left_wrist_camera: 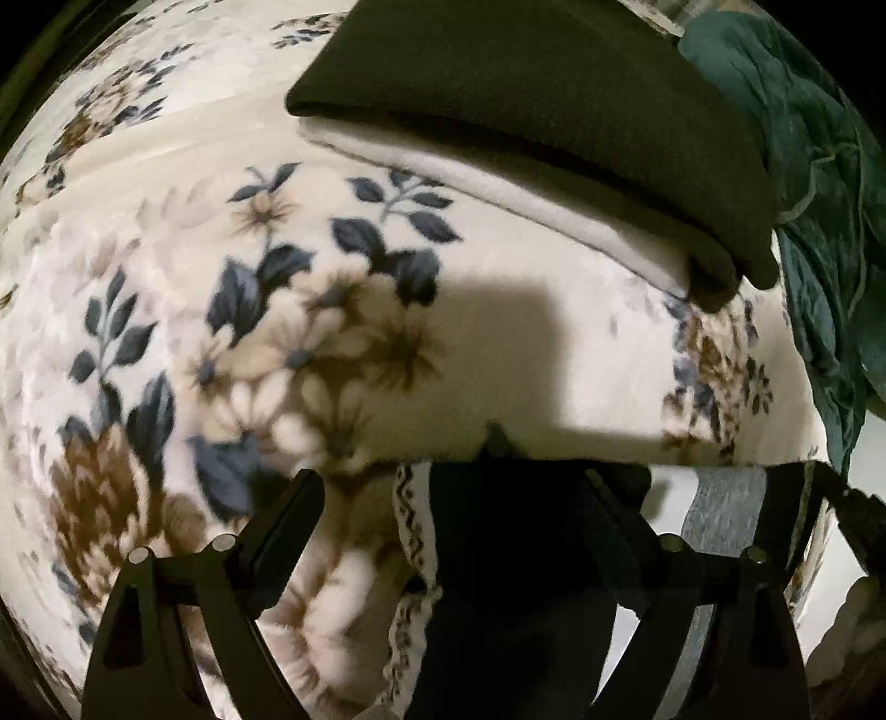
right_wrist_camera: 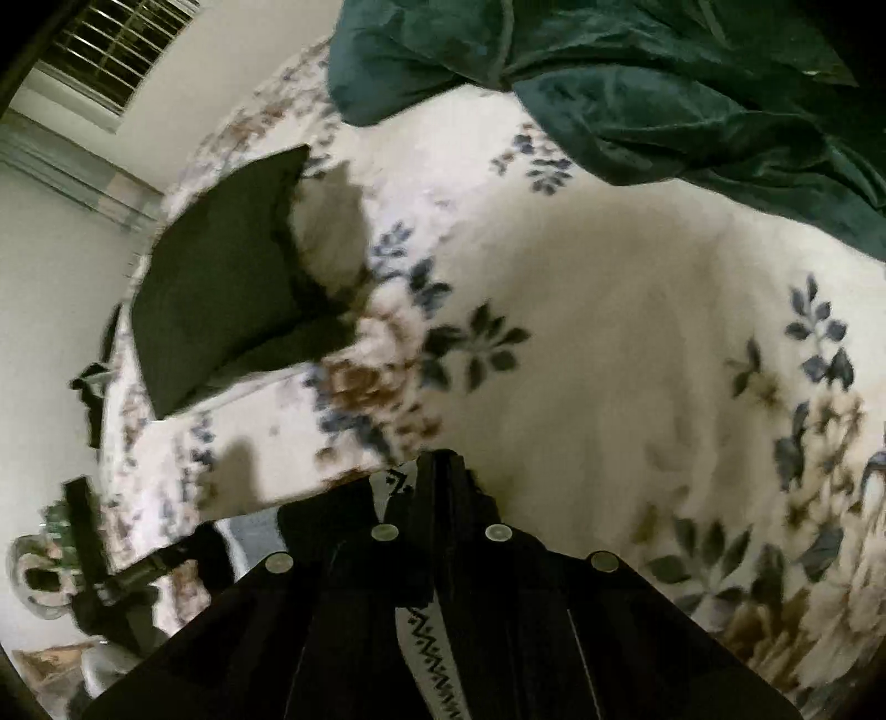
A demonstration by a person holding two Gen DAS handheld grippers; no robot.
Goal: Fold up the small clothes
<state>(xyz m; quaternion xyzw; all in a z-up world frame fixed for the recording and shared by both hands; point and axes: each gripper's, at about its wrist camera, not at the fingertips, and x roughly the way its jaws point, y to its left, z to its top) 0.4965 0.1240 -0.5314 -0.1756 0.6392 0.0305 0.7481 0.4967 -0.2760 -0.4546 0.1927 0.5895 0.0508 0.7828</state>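
Note:
A small dark garment with a white zigzag-patterned band [left_wrist_camera: 412, 531] hangs in the air above the floral bedspread [left_wrist_camera: 232, 288]. My right gripper [right_wrist_camera: 443, 471] is shut on this garment [right_wrist_camera: 426, 637], which drapes back over the fingers. In the left wrist view the garment's dark cloth [left_wrist_camera: 515, 554] hangs between the wide-apart fingers of my left gripper [left_wrist_camera: 459, 493]. I cannot tell whether the right-hand finger touches the cloth. A grey and white part [left_wrist_camera: 720, 515] shows at the right.
A folded dark olive garment [left_wrist_camera: 526, 116] lies on a folded white one [left_wrist_camera: 531, 205] on the bed; it also shows in the right wrist view [right_wrist_camera: 216, 277]. A crumpled dark green cloth [right_wrist_camera: 664, 83] lies at the bed's far side. A window [right_wrist_camera: 116, 44] and wall are at left.

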